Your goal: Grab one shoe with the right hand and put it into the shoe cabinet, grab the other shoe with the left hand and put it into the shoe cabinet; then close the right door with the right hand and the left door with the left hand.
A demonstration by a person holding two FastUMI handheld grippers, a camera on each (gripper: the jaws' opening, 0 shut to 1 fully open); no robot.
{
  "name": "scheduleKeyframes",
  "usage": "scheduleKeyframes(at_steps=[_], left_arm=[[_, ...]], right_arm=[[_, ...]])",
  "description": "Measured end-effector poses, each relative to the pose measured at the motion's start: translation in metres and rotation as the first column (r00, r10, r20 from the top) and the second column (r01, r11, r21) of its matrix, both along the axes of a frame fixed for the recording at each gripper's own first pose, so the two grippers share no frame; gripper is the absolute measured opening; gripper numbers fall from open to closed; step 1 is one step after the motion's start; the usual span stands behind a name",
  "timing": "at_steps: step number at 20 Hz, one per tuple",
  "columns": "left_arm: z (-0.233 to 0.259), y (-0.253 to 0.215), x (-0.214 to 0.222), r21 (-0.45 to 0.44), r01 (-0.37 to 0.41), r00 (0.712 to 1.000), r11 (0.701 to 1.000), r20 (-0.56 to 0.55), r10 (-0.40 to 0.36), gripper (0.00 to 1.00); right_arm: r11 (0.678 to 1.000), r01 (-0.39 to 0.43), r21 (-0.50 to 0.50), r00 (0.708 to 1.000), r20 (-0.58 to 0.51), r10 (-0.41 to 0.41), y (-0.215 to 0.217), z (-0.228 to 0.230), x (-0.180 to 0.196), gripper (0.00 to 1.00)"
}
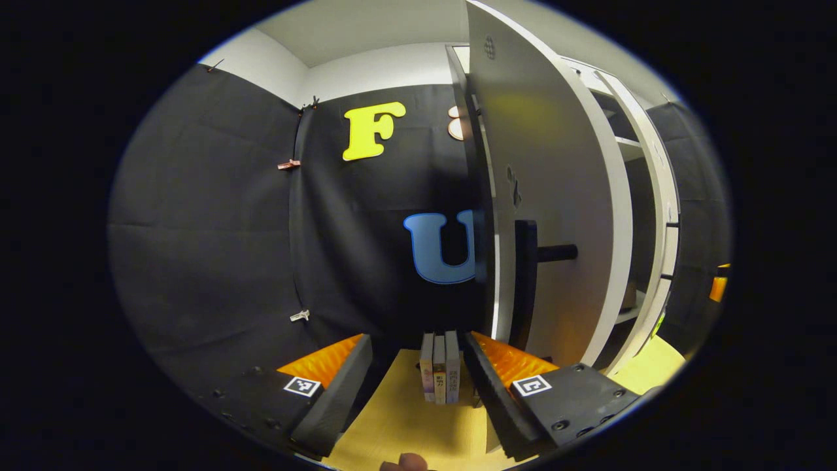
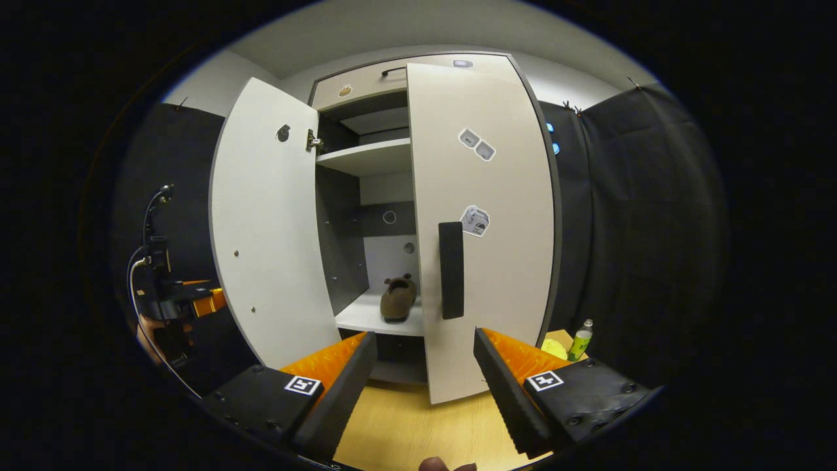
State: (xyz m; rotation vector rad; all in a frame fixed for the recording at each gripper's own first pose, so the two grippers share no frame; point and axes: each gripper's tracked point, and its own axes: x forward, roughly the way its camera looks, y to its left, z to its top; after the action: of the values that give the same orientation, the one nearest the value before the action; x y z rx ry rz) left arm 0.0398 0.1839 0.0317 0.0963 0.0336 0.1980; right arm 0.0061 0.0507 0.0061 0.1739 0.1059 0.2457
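The shoe cabinet (image 2: 366,157) stands ahead in the right gripper view. Its left door (image 2: 268,229) is swung wide open. Its right door (image 2: 487,261) lies across the right half of the opening, with a dark handle (image 2: 451,269). A brown shoe (image 2: 397,299) rests on the lower shelf. My right gripper (image 2: 425,366) is open and holds nothing, a little in front of the right door. My left gripper (image 1: 418,373) is open too, just left of the left door's (image 1: 556,196) edge and its black handle (image 1: 524,281). It also appears far left as the left gripper (image 2: 180,301).
Three books (image 1: 439,369) stand upright on the wooden table (image 1: 405,425) beyond my left fingers. A green bottle (image 2: 580,339) and a yellow object (image 2: 554,348) sit at the cabinet's right side. Black cloth walls close in the booth.
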Motion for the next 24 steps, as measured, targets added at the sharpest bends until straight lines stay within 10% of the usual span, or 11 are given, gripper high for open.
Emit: scheduleKeyframes(at_steps=[12,24], left_arm=[[-0.004,-0.036,-0.004,-0.089,-0.045,0.999,0.995,0.012,0.047,0.90],[-0.011,-0.155,0.052,-0.175,0.162,0.987,0.971,0.004,-0.163,0.94]], right_arm=[[1.000,0.006,0.013,1.000,0.004,-0.006,-0.036,0.000,0.012,0.98],[0.997,0.046,0.056,0.997,0.061,-0.049,-0.068,0.016,0.016,0.98]])
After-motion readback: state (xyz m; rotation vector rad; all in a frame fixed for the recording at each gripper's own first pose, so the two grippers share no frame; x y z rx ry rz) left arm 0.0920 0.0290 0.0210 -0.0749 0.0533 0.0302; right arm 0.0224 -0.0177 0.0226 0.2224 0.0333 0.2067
